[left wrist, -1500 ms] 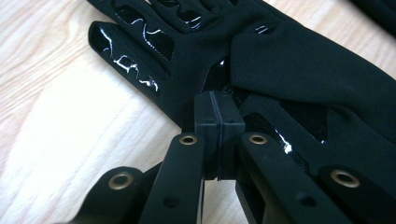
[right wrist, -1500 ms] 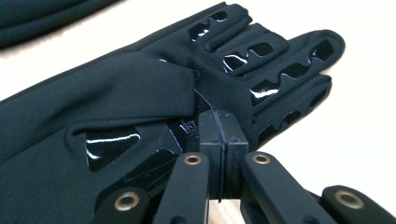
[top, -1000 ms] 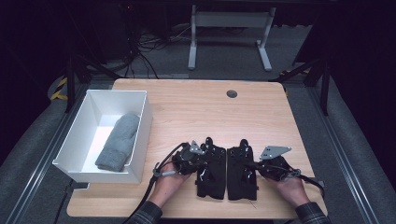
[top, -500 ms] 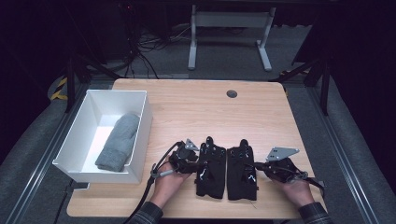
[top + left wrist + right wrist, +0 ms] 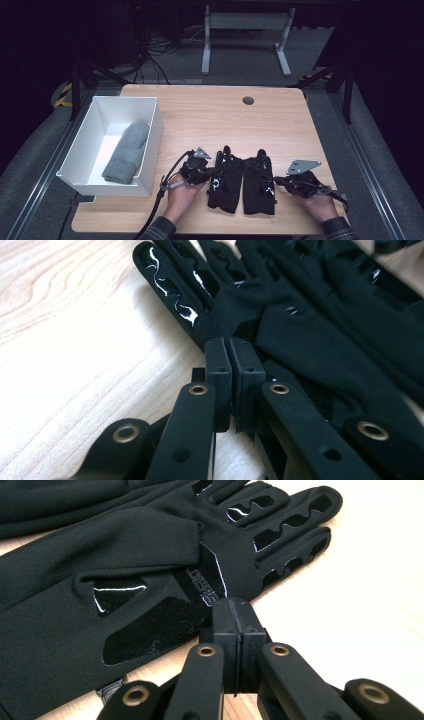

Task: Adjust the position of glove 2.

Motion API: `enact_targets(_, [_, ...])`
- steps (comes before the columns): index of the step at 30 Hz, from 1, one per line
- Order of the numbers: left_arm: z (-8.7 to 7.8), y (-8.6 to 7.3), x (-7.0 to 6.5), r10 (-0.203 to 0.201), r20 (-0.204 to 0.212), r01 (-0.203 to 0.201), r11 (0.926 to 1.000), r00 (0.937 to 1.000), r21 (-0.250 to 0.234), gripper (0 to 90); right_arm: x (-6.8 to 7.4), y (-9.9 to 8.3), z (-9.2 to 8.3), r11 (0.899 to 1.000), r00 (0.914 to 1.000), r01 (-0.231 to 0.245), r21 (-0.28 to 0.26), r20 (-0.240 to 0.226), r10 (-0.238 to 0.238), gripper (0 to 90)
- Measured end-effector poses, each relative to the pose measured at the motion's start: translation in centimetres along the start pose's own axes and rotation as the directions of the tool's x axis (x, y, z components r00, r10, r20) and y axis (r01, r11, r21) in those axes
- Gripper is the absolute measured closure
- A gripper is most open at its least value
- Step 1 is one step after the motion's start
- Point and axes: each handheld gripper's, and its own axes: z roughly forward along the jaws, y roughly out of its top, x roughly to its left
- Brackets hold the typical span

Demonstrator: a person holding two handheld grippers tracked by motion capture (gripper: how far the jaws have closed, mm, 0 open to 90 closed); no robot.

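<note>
Two black gloves lie flat side by side, palms up, at the near edge of the wooden surface (image 5: pixel 210 115), set between the person's two hands, seemingly to be worked from both sides. The left glove (image 5: pixel 223 181) sits just beside the left tongs (image 5: pixel 206 175); the right glove (image 5: pixel 258 181) lies near the right tongs (image 5: pixel 279 181).

Left tongs (image 5: pixel 230 347): the jaws have just been closing and now stand together. Their tips rest at the glove's outer edge (image 5: pixel 225 315), below the fingers. Whether a fold of cloth is pinched between them cannot be told.

Right tongs (image 5: pixel 234 609): jaws fully together, nothing held. Their tips stand at the glove's outer edge (image 5: pixel 150 570), near the printed grip patches, over bare wood.

A white bin (image 5: pixel 82 145) stands at the left, well apart, holding a grey mitten (image 5: pixel 126 152).
</note>
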Motion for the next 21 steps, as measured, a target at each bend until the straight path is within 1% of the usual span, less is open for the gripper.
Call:
enact_targets(1, [0.0, 0.0, 0.0, 0.000, 0.000, 0.000, 1.0000, 1.0000, 0.000, 88.3, 0.0, 0.0, 0.1, 1.000, 1.0000, 0.002, 0.003, -0.002, -0.002, 90.0])
enact_targets(2, [-0.3, 0.2, -0.1, -0.005, 0.020, 0.005, 0.9999, 0.9998, -0.012, 88.3, 0.0, 0.0, 0.1, 1.000, 1.0000, 0.003, 0.006, -0.007, -0.003, 90.0])
enact_targets(6, [-1.0, 0.9, -0.5, 0.011, 0.059, -0.008, 0.9987, 0.9982, -0.051, 88.3, 0.2, 0.0, 0.3, 1.000, 0.9998, 0.004, 0.007, -0.020, -0.004, 90.0])
enact_targets(7, [-1.2, 1.0, -0.6, 0.016, 0.068, -0.013, 0.9984, 0.9976, -0.055, 88.3, 0.2, 0.0, 0.3, 1.000, 0.9997, 0.006, 0.007, -0.023, -0.005, 90.0])
enact_targets(8, [-1.2, 1.0, -0.6, 0.016, 0.068, -0.013, 0.9984, 0.9976, -0.055, 88.3, 0.2, 0.0, 0.3, 1.000, 0.9997, 0.006, 0.007, -0.023, -0.005, 90.0])
enact_targets(11, [-1.6, 1.8, -0.9, 0.013, 0.112, -0.004, 0.9966, 0.9936, -0.082, 88.3, 0.2, 0.0, 0.3, 1.000, 0.9994, 0.004, 0.005, -0.033, -0.004, 90.0])
enact_targets(13, [-1.7, 2.2, -1.0, 0.021, 0.127, -0.010, 0.9964, 0.9917, -0.084, 88.3, 0.3, 0.0, 0.4, 1.000, 0.9993, 0.005, 0.003, -0.038, -0.005, 90.0])
enact_targets(14, [-1.7, 2.3, -1.0, 0.020, 0.141, -0.007, 0.9960, 0.9898, -0.090, 88.3, 0.4, 0.1, 0.4, 1.000, 0.9992, 0.009, 0.004, -0.039, -0.009, 90.0])
enact_targets(16, [-1.7, 2.6, -1.2, 0.017, 0.170, -0.002, 0.9963, 0.9854, -0.086, 88.3, 0.5, 0.2, 0.5, 1.000, 0.9989, 0.016, 0.002, -0.044, -0.016, 90.0])
enact_targets(18, [-1.7, 2.9, -1.3, 0.019, 0.178, -0.004, 0.9965, 0.9838, -0.083, 88.3, 0.6, 0.3, 0.7, 1.000, 0.9986, 0.023, 0.000, -0.047, -0.023, 90.0])
enact_targets(19, [-1.6, 3.1, -1.3, 0.020, 0.192, -0.003, 0.9961, 0.9812, -0.088, 88.3, 0.7, 0.4, 0.7, 1.000, 0.9986, 0.023, 0.001, -0.049, -0.023, 90.0])
enact_targets(21, [-1.6, 3.4, -1.5, 0.019, 0.203, -0.001, 0.9962, 0.9789, -0.087, 88.3, 0.8, 0.5, 0.9, 1.000, 0.9981, 0.029, 0.003, -0.054, -0.029, 90.0])
